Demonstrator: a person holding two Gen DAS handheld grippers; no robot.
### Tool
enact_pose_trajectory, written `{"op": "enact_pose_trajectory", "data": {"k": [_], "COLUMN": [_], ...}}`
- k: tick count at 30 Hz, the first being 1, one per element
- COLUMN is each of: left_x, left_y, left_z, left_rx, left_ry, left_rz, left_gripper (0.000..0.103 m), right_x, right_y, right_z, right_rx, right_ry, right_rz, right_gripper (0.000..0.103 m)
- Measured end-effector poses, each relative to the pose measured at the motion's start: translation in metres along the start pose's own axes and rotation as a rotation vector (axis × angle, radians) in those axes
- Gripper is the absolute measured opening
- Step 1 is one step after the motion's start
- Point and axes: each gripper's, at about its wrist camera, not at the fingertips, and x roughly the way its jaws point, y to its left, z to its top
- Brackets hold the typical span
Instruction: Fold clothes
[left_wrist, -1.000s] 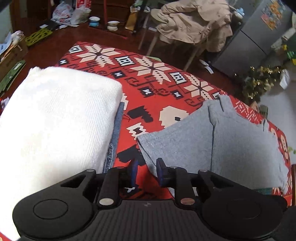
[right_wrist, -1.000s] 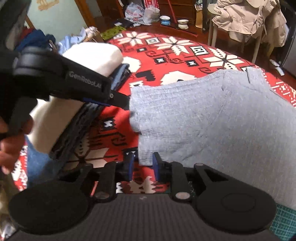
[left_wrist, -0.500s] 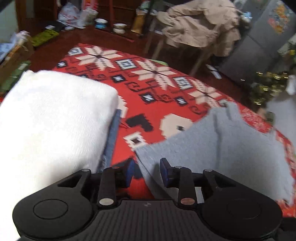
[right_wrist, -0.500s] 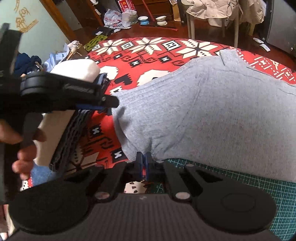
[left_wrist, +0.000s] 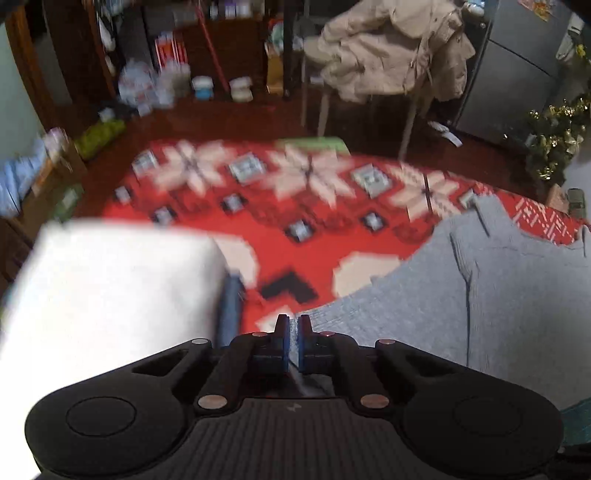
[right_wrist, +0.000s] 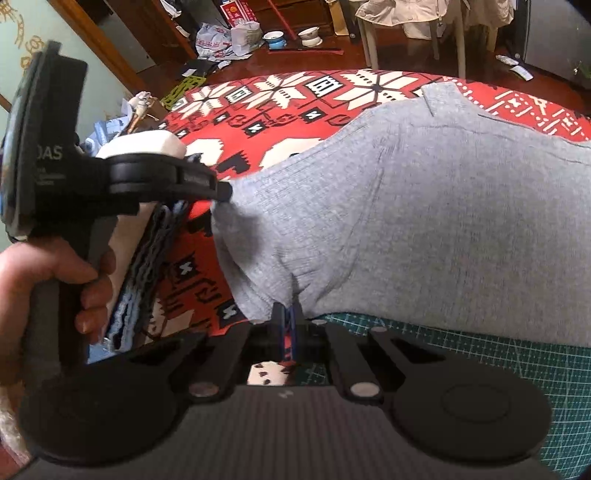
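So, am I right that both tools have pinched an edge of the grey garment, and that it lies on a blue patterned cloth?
Not quite: the cloth is red patterned, not blue, as the right wrist view shows. The rest holds: the left tool and right tool each pinch an edge of the grey garment.

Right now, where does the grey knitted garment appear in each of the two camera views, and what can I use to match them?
Left wrist view: the grey garment fills the lower right, its near edge between the left gripper's pads.
Right wrist view: it fills the centre and right, held by the right gripper at bottom centre.
Shared landmark: the red patterned cloth beyond the garment.
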Motion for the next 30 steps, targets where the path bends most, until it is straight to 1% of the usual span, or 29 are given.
{"op": "enact_pose_trajectory", "data": {"k": [2, 5, 8, 11, 14, 19, 25, 30], "left_x": [-0.006, 0.001, 0.008, 0.012, 0.016, 0.015, -0.002, -0.030], "left_y": [0.003, 0.002, 0.001, 0.006, 0.011, 0.012, 0.009, -0.008], "left_z": [0.009, 0.010, 0.010, 0.009, 0.007, 0.008, 0.019, 0.039], "left_rx": [0.023, 0.061, 0.104, 0.096, 0.086, 0.098, 0.067, 0.042], "left_ry": [-0.021, -0.003, 0.002, 0.020, 0.037, 0.038, 0.016, -0.024], "left_rz": [0.012, 0.011, 0.017, 0.012, 0.005, -0.004, -0.030, -0.081], "left_gripper": [0.005, 0.005, 0.005, 0.005, 0.005, 0.005, 0.005, 0.004], "right_x": [-0.003, 0.005, 0.008, 0.014, 0.019, 0.024, 0.003, -0.025], "right_y": [0.004, 0.008, 0.011, 0.016, 0.015, 0.015, 0.005, -0.016], "right_z": [0.000, -0.004, -0.003, -0.002, -0.002, -0.001, 0.005, 0.009], "right_rx": [-0.003, -0.016, -0.011, -0.038, -0.018, -0.007, 0.054, 0.134], "right_ry": [-0.006, 0.027, 0.020, 0.036, 0.046, 0.063, 0.020, -0.019], "right_rz": [0.026, 0.021, 0.052, 0.055, 0.064, 0.092, 0.115, 0.115], "right_gripper": [0.002, 0.002, 0.002, 0.002, 0.002, 0.002, 0.002, 0.002]}}
